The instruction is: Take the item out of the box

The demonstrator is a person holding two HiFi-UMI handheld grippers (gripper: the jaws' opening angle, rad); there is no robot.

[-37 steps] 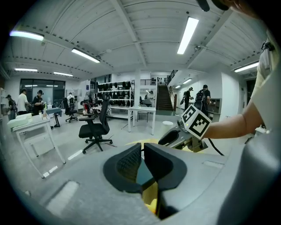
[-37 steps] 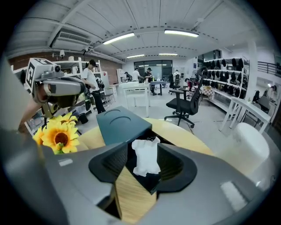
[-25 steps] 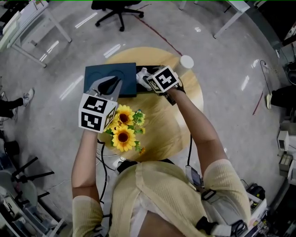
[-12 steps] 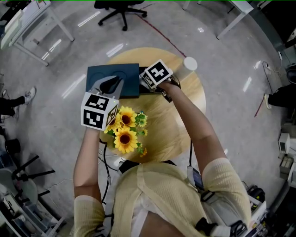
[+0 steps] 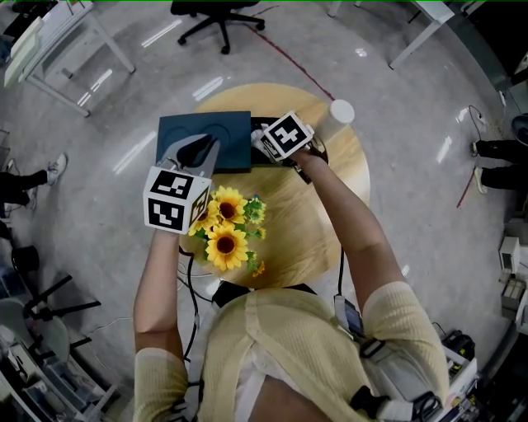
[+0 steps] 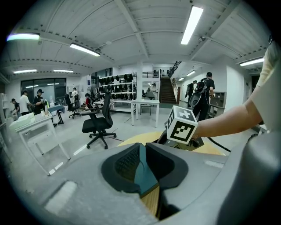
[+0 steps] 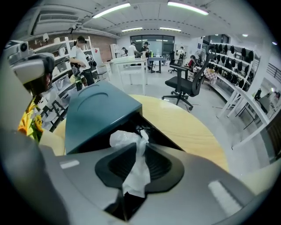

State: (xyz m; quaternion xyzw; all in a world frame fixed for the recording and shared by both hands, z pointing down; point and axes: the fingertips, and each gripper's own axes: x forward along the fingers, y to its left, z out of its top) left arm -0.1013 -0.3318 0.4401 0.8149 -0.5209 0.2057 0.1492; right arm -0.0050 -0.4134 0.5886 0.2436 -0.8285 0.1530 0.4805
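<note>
A dark teal box (image 5: 206,136) lies at the far side of a round wooden table (image 5: 305,214). My left gripper (image 5: 196,150) reaches onto the box from the near side. In the left gripper view, its jaws (image 6: 142,165) are shut on the thin teal edge of the box (image 6: 145,180). At the box's open right end is my right gripper (image 5: 262,142). In the right gripper view, a crumpled white plastic-wrapped item (image 7: 125,138) comes out of the box's dark opening (image 7: 99,114). It runs down between the closing jaws (image 7: 141,160), which pinch it.
Yellow sunflowers (image 5: 224,235) lie on the table just under my left gripper. A white cup (image 5: 340,111) stands at the table's far right edge. A black office chair (image 5: 206,16) stands on the floor beyond. White desks and several people show in both gripper views.
The right gripper's marker cube slid left toward the box's open end, then eased back slightly right. The left gripper and the box stayed put.
</note>
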